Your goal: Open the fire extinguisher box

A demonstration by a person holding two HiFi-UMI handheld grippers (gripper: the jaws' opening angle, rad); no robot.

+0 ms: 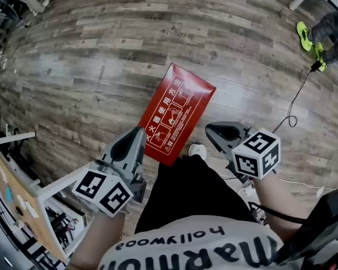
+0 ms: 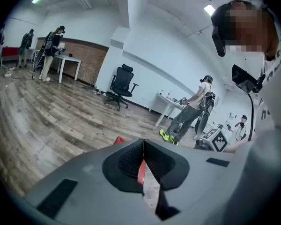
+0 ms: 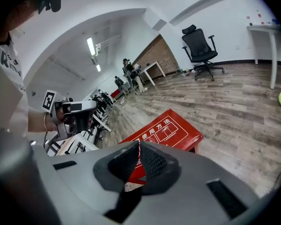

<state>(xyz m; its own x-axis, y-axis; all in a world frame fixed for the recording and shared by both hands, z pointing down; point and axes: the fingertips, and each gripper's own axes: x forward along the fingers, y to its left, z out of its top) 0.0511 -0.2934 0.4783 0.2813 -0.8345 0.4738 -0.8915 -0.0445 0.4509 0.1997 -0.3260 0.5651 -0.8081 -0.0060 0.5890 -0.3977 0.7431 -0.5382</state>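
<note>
Left gripper (image 1: 134, 139) and right gripper (image 1: 214, 131), both closed on nothing, hang either side of the red fire extinguisher box (image 1: 177, 114) lying flat on the wood floor (image 1: 101, 66), its long axis slanting near-left to far-right, near end just beside the left gripper.

Left tongs (image 1: 138, 130) closed, empty, right tongs (image 1: 210, 129) closed, empty, both pointing forward

Red fire extinguisher box (image 1: 176, 113), closed, white printed lid up, askew on the wood floor (image 1: 101, 55)
</note>
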